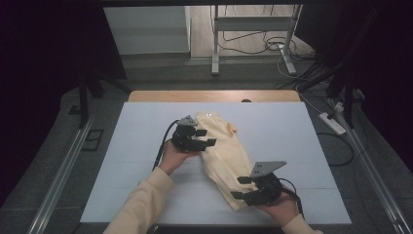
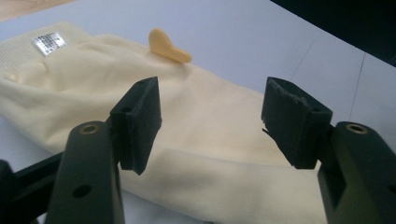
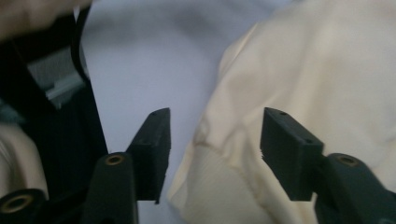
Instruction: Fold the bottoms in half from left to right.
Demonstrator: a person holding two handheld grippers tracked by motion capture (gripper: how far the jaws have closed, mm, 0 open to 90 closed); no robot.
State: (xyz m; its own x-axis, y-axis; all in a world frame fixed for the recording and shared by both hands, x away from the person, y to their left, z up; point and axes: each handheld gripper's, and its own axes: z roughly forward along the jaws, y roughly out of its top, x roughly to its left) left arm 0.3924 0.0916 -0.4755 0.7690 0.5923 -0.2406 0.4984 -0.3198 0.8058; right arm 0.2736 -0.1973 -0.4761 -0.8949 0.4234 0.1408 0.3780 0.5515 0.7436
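Both grippers hang spread and empty over a pale yellow garment (image 1: 225,156) lying diagonally at mid-frame on the white table (image 1: 122,165), left gripper (image 1: 207,140) at its upper-left edge, right gripper (image 1: 237,187) at its lower-right end; each should probably pinch an edge fold squarely before lifting.

A pale yellow garment (image 2: 205,140) is seen spread on the white table (image 2: 261,42), a silver label (image 2: 48,43) at its far end. The left gripper (image 2: 210,123) is held over it, jaws parted, nothing clamped.
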